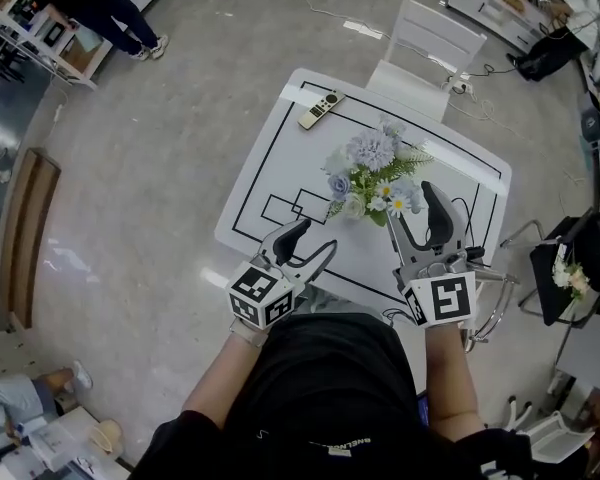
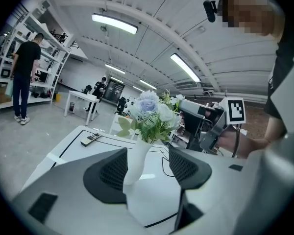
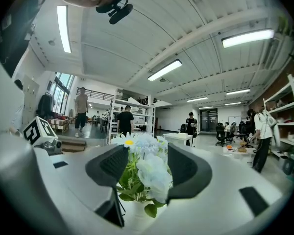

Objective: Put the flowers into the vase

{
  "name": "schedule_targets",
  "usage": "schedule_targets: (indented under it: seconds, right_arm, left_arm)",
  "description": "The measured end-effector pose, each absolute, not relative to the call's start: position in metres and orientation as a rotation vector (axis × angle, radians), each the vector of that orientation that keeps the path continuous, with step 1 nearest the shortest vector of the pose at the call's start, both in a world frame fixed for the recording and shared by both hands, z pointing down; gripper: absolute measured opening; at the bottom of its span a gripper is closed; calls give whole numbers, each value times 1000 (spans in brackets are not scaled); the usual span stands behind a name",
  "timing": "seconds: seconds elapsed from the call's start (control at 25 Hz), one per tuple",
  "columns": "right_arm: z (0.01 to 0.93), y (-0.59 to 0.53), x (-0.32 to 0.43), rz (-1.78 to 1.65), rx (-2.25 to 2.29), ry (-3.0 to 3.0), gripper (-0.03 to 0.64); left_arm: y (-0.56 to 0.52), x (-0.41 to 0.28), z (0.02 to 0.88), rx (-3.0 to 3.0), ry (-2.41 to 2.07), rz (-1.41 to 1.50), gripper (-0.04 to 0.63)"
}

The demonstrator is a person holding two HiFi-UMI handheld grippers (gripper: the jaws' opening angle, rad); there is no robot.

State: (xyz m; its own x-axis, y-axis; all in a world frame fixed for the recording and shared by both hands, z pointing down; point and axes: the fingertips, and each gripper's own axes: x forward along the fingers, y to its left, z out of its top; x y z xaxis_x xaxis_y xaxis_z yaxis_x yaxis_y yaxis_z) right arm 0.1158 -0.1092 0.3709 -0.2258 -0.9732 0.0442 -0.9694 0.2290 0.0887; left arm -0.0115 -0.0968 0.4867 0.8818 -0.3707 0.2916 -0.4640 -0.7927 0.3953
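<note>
A bouquet of pale blue and white flowers (image 1: 373, 173) stands in a white vase (image 2: 137, 165) on the white table (image 1: 280, 158); in the head view the blooms hide the vase. My left gripper (image 1: 317, 236) is at the near left of the bouquet, open. In the left gripper view the vase's neck and the flowers (image 2: 152, 114) show between its jaws (image 2: 149, 166), with no pad pressing. My right gripper (image 1: 411, 202) is at the bouquet's near right, open. In the right gripper view the flowers (image 3: 147, 173) fill the gap between its jaws (image 3: 142, 169).
A remote control (image 1: 320, 109) lies near the table's far left corner. A white chair (image 1: 430, 43) stands behind the table. A dark chair (image 1: 570, 273) with more flowers is at the right. A person (image 2: 23, 77) stands at shelves far left.
</note>
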Motion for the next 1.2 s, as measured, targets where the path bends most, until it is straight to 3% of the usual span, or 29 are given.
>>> schedule_targets:
  seconds: [0.88, 1.2]
  right_arm:
    - [406, -90, 104, 48, 1846, -2312, 259]
    - [392, -80, 125, 58, 1969, -2270, 259]
  left_arm:
    - [-90, 2, 491, 2599, -468, 298, 247]
    - [-63, 29, 454, 2692, -181, 231, 247]
